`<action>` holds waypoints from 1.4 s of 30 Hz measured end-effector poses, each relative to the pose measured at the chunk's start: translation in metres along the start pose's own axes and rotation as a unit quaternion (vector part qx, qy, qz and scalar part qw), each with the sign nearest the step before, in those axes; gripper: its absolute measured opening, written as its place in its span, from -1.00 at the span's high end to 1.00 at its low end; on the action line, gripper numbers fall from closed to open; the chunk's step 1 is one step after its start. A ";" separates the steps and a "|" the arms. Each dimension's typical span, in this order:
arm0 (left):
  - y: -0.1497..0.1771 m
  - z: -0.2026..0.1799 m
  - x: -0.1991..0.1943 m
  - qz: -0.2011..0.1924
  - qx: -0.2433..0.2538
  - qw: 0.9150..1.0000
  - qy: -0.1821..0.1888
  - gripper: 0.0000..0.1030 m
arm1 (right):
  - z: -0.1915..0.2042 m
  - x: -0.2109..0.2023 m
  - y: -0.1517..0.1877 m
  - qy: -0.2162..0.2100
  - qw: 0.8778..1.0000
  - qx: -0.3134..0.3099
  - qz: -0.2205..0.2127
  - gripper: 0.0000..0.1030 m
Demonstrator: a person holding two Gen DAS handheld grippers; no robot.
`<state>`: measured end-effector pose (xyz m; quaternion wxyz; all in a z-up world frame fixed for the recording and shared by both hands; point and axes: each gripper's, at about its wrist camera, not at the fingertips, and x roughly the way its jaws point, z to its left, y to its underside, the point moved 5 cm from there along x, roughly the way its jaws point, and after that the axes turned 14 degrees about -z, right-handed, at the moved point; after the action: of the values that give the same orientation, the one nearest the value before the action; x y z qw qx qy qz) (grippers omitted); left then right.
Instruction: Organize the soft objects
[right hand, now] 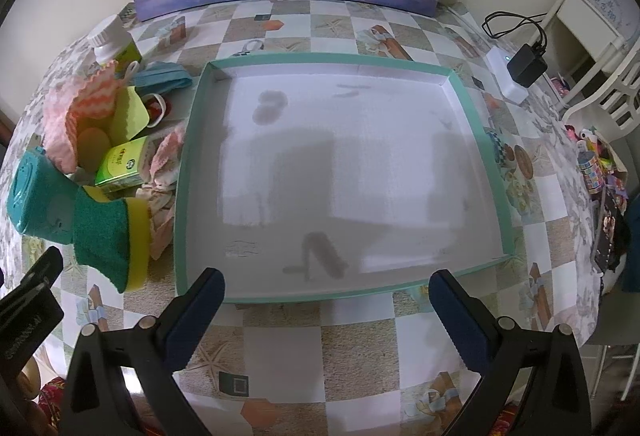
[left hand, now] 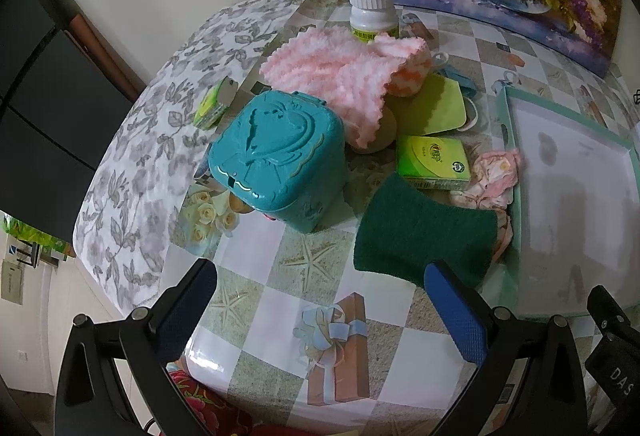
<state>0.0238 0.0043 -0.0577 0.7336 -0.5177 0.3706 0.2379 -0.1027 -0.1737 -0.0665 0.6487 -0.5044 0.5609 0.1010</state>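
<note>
I hold both my grippers spread wide and empty above the near table edge, the left gripper point(left hand: 320, 316) facing the pile and the right gripper point(right hand: 326, 320) squared up to the bare tray point(right hand: 182, 172), which I judge is set there to take the soft things. The sponge point(left hand: 424, 236) lies scrubber-up just past my left jaws at about one o'clock, its far end propped on the crumpled cloth point(left hand: 494, 176) against the tray wall. The pink towel point(left hand: 332, 76) is heaped farther off at twelve, behind the teal box point(left hand: 280, 160) and beside the tissue pack point(left hand: 434, 162).
</note>
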 end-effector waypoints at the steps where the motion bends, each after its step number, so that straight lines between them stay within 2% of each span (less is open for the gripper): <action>1: 0.000 0.001 0.000 0.001 0.000 1.000 0.000 -1.00 | 0.000 0.000 0.000 0.000 1.000 0.000 0.000 -1.00; 42: 0.005 -0.001 0.003 0.007 0.003 1.000 0.000 -1.00 | 0.002 0.000 0.002 -0.001 1.000 -0.010 0.003 -1.00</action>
<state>0.0216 0.0052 -0.0626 0.7336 -0.5127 0.3749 0.2418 -0.1028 -0.1707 -0.0677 0.6440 -0.5091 0.5606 0.1085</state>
